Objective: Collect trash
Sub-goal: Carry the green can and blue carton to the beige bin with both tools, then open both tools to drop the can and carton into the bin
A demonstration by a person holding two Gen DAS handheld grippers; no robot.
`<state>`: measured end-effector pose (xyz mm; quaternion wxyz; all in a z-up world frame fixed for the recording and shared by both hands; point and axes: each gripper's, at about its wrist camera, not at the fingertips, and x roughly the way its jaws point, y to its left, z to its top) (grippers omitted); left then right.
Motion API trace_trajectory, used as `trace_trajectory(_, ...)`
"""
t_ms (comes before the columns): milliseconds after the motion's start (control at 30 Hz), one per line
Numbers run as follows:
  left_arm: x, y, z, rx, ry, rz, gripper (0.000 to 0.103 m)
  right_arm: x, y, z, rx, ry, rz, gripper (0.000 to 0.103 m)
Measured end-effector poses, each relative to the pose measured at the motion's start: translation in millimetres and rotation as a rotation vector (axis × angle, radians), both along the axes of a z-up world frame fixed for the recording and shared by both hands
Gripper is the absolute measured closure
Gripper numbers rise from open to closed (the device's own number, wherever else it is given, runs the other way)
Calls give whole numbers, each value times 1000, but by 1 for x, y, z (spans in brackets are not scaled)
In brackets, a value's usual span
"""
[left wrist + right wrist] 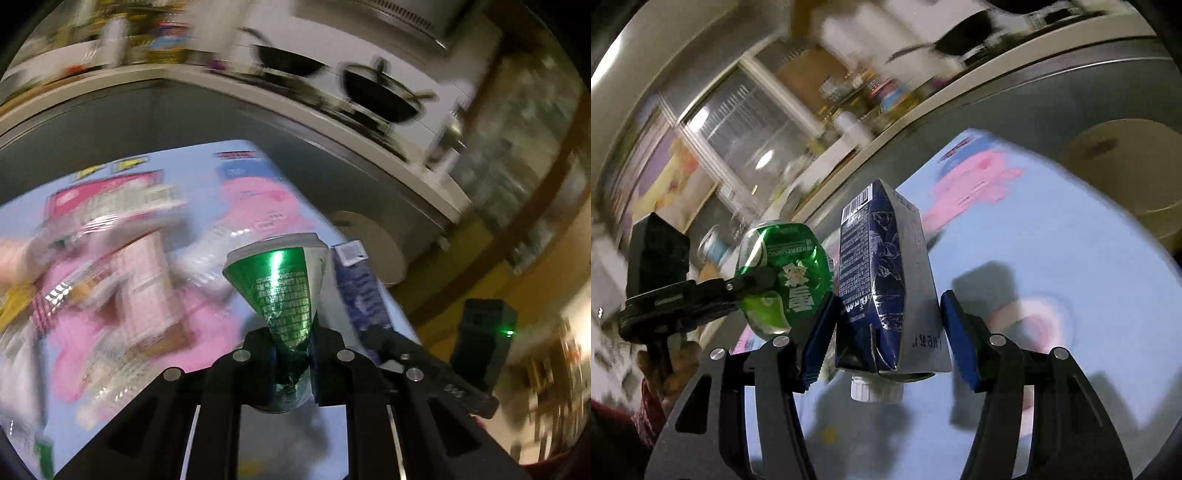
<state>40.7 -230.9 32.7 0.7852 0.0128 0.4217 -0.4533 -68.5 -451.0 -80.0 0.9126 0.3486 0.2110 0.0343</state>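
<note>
One crushed green can (275, 291) is being gripped by the left tongs (291, 356), one navy carton (882, 280) by the right tongs (886, 332)

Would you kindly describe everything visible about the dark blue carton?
The dark blue carton is a printed paperboard drink box with a silver-grey side, barcode and white screw cap. Slightly creased, it points cap-first toward the camera between the right gripper pads; the left pad touches it, the right shows a gap. It hangs above the light blue mat, beside the crushed green can.
</note>
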Motion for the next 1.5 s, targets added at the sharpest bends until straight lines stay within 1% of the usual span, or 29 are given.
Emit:
trace_trajectory(33,1,-20,1,4,-3,-33,89,-6,-19,-1,12,-3,-48,47)
trace_trajectory(100,6,-79,2,13,1,-116,89,-15,-63,-2,52,4,-170,46)
trace_trajectory(200,15,-145,-4,23,15,-193,89,-21,-117,-6,90,38,-324,47)
trace_trajectory(267,23,-195,-12,43,12,-222,89,-22,-149,-14,110,71,-398,46)
trace_trajectory(333,29,-227,-23,61,17,-240,89,-22,-172,-22,121,96,-439,46)
trace_trajectory(433,42,-264,-44,104,31,-230,89,-15,-193,-31,143,113,-463,46)
trace_trajectory(567,57,-283,-67,134,49,-207,89,-6,-208,-43,167,144,-465,46)
trace_trajectory(633,60,-291,-75,147,55,-200,89,7,-216,-45,176,160,-461,46)
trace_trajectory(667,61,-295,-79,157,57,-199,89,3,-215,-48,178,164,-460,46)
trace_trajectory(733,63,-302,-87,183,68,-195,88,8,-217,-53,197,182,-453,45)
trace_trajectory(800,65,-304,-91,203,73,-182,73,10,-217,-55,201,192,-463,44)
trace_trajectory(933,64,-294,-86,193,55,-167,73,10,-214,-49,165,172,-478,44)
trace_trajectory(1000,66,-290,-80,176,56,-159,73,9,-209,-45,147,159,-482,44)
trace_trajectory(1100,64,-268,-63,127,51,-144,73,7,-200,-39,148,127,-473,45)
trace_trajectory(1233,42,-220,-39,33,61,-142,73,4,-175,-21,87,80,-454,51)
trace_trajectory(1267,35,-207,-35,22,53,-144,73,3,-167,-17,75,70,-444,53)
trace_trajectory(1367,12,-163,-27,20,3,-145,73,5,-146,-12,60,58,-404,58)
trace_trajectory(1433,3,-134,-27,26,-2,-147,73,9,-128,-10,55,54,-369,58)
trace_trajectory(1500,-4,-97,-30,34,-7,-123,73,14,-106,-9,44,55,-325,58)
